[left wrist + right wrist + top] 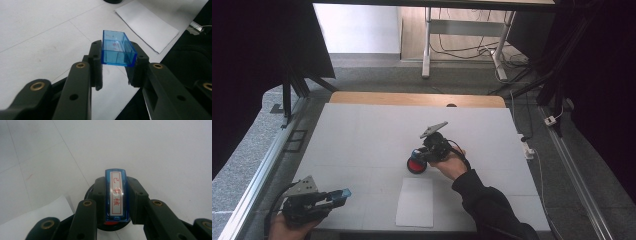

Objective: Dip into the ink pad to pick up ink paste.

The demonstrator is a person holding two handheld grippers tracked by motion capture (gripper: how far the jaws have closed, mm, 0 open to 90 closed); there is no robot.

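A clear blue plastic cap [117, 48] is clamped between the jaws of my left gripper [116, 53], above the table's front left corner [334, 197]. My right gripper [116, 186] is shut on a blue stamp [116, 195] whose white label carries red characters. The stamp points down into a round black ink pad [416, 165] with a red centre, near the middle of the table. The pad's black rim [88, 192] and a bit of red [110, 223] peek out beneath the stamp. Whether the stamp touches the pad I cannot tell.
A white sheet of paper [415, 202] lies at the table's front edge, just in front of the ink pad. The white mat [362, 135] covers the tabletop. Beyond the far edge stand a desk frame and cables on the floor.
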